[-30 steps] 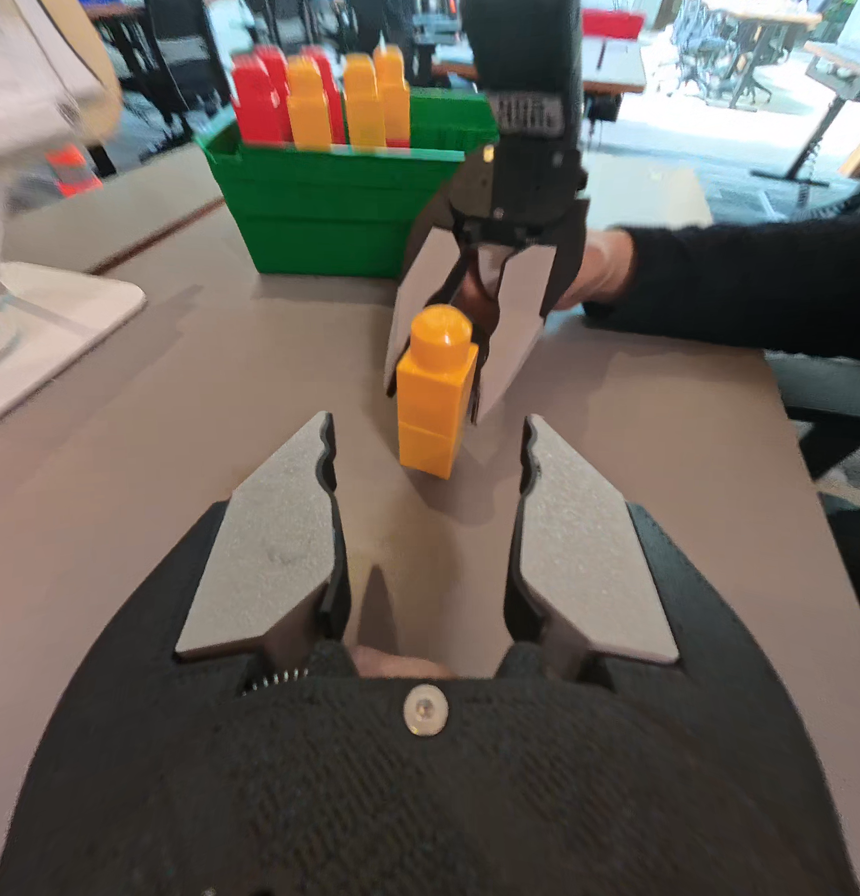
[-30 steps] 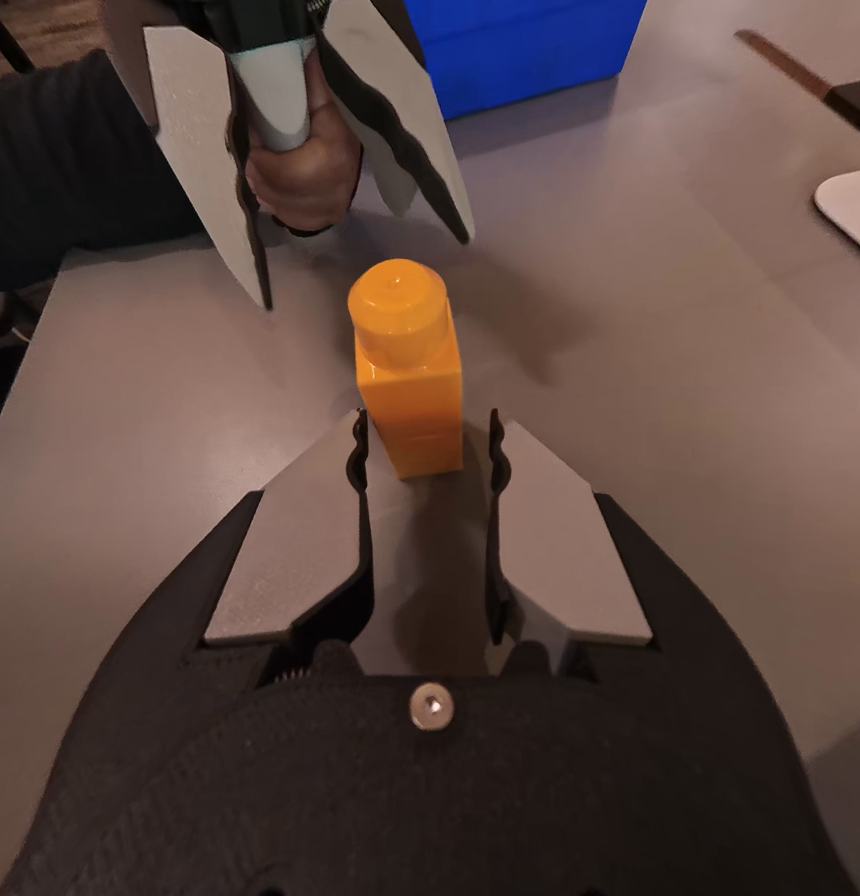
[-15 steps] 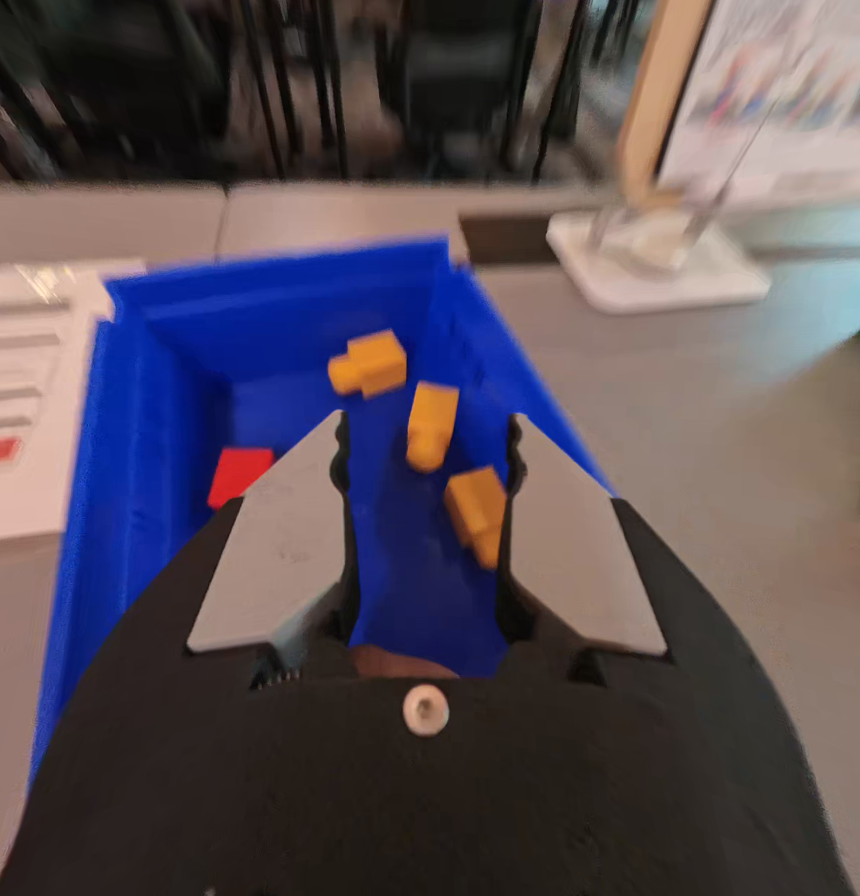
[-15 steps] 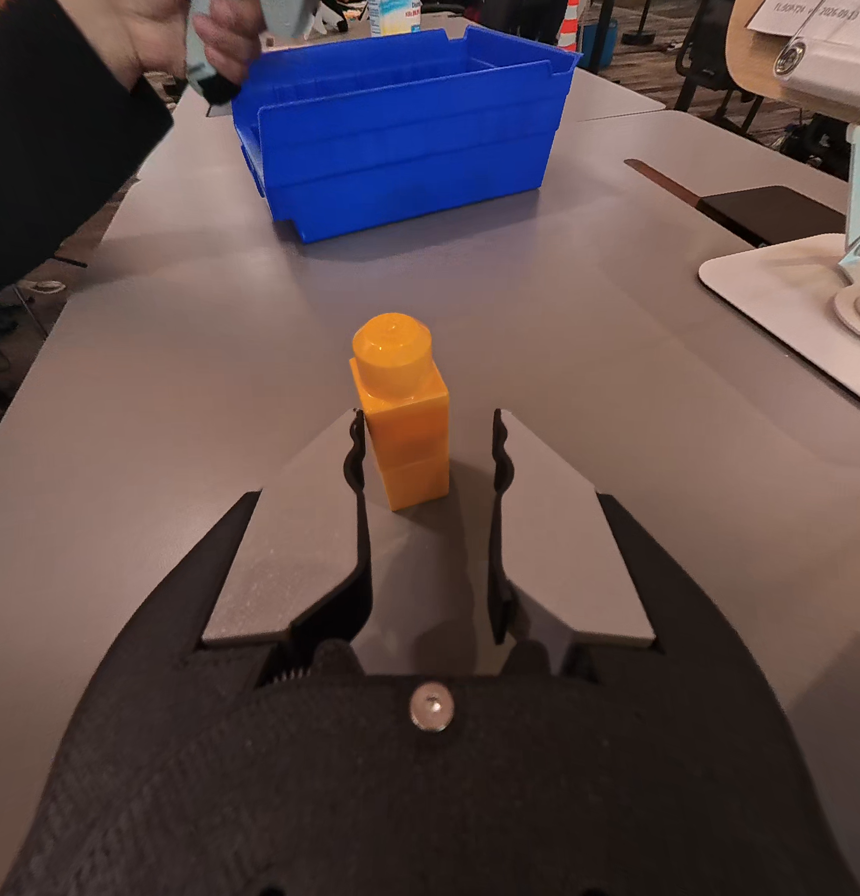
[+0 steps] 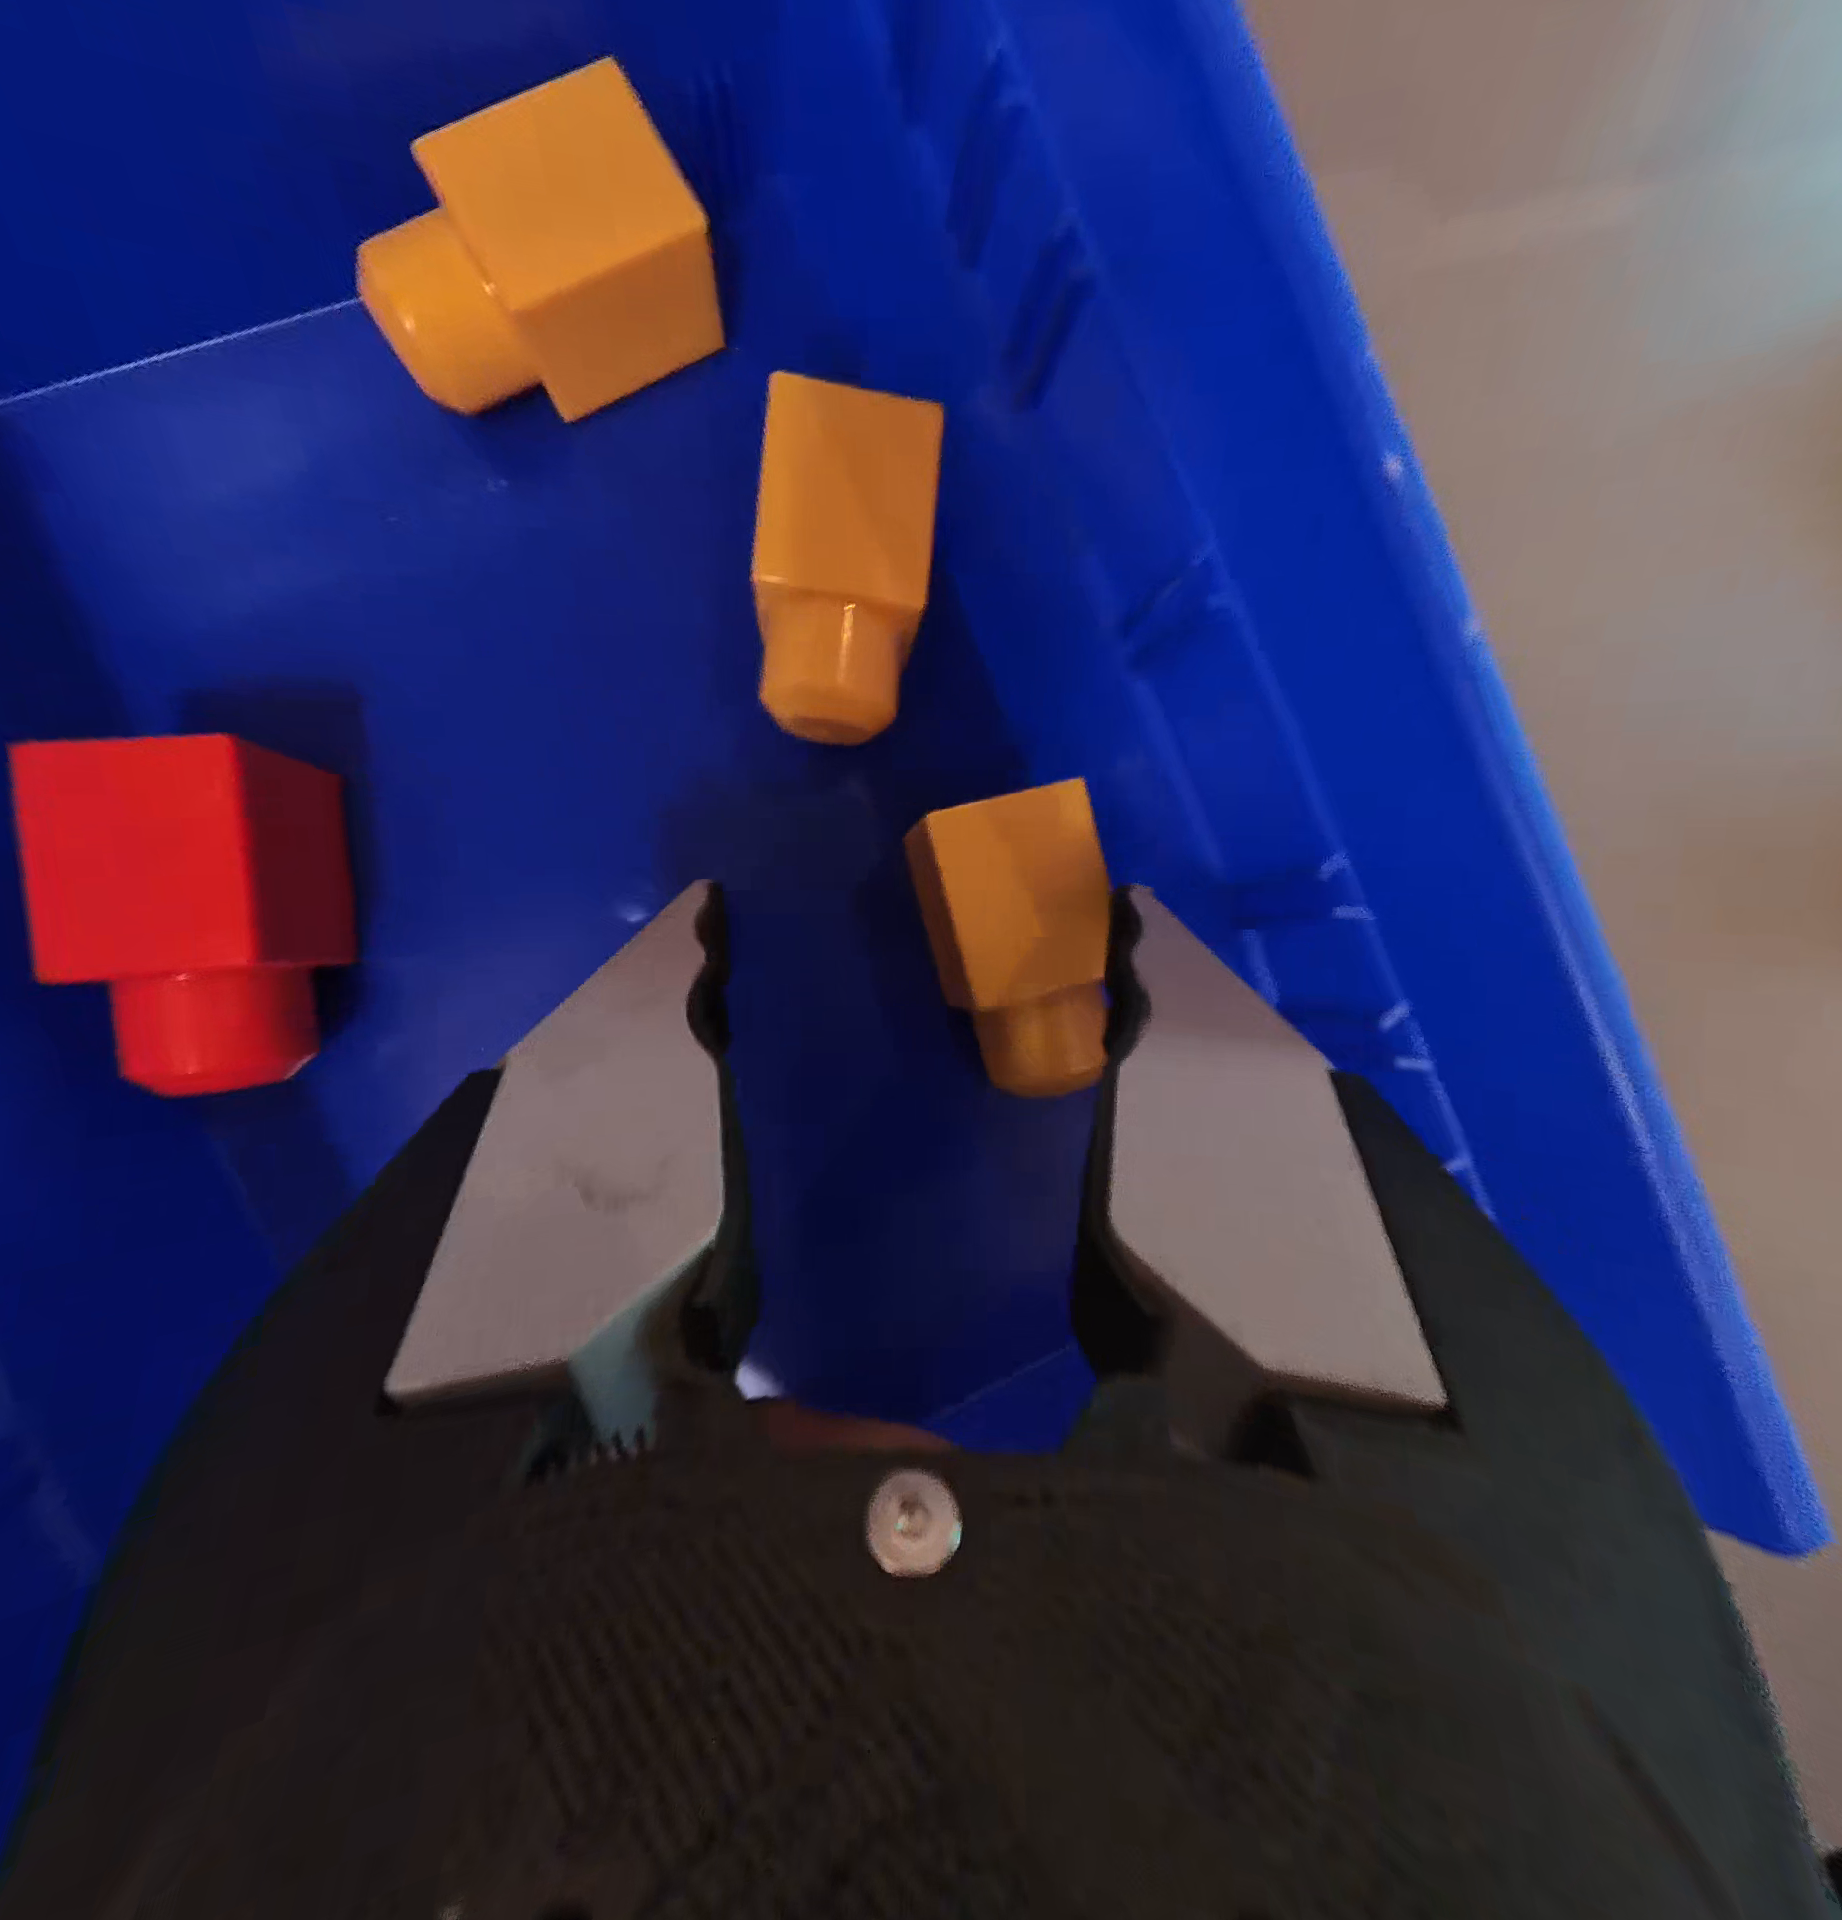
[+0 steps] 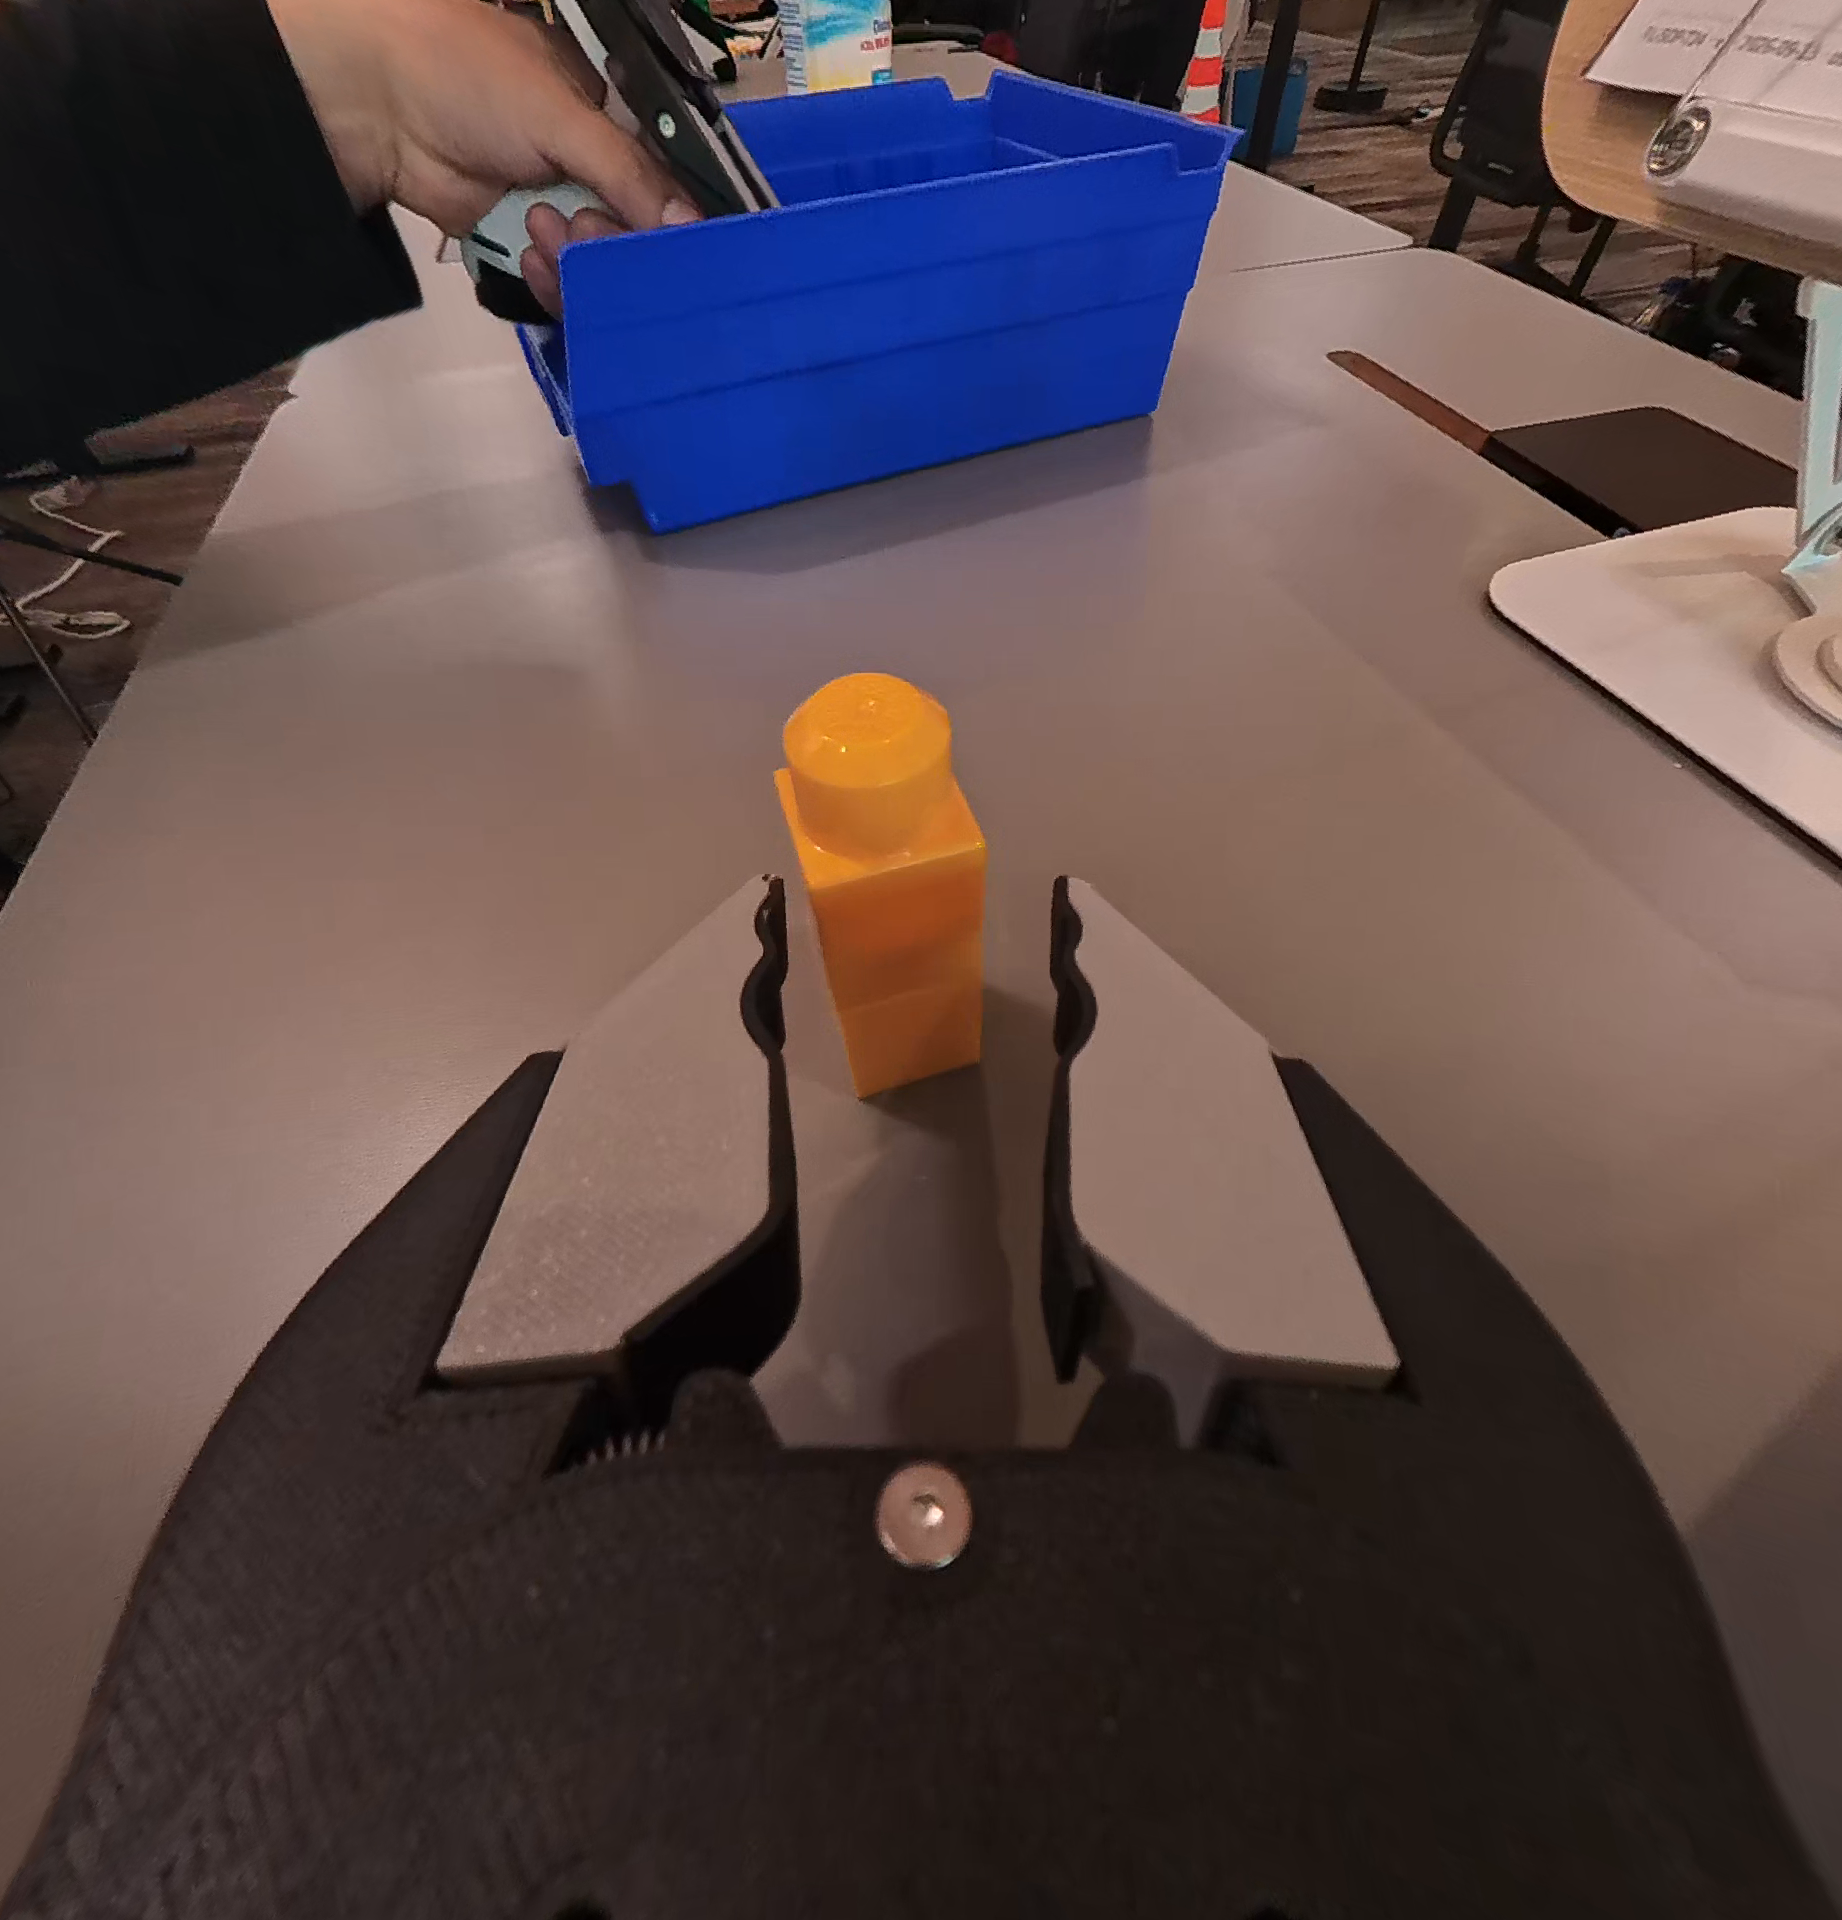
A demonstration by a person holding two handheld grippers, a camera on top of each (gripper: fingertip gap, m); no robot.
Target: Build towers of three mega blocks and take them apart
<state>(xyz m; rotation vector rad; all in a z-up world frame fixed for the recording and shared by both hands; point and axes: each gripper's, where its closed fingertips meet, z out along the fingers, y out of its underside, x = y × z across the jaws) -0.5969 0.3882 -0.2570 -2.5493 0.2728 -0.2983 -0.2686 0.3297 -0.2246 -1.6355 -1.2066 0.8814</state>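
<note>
Upright on the grey table [image 6: 1312, 790], the two-block orange tower [image 6: 893, 925] stands between the spread right gripper [image 6: 912, 935] fingertips, while far off the left gripper [image 5: 912, 956], also spread, reaches into the blue bin [image 5: 1260, 520] beside a loose orange block [image 5: 1016, 935].

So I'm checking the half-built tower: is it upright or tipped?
Upright. The orange tower stands on the grey table, stud up, between the open right gripper's fingers, neither visibly touching it.
</note>
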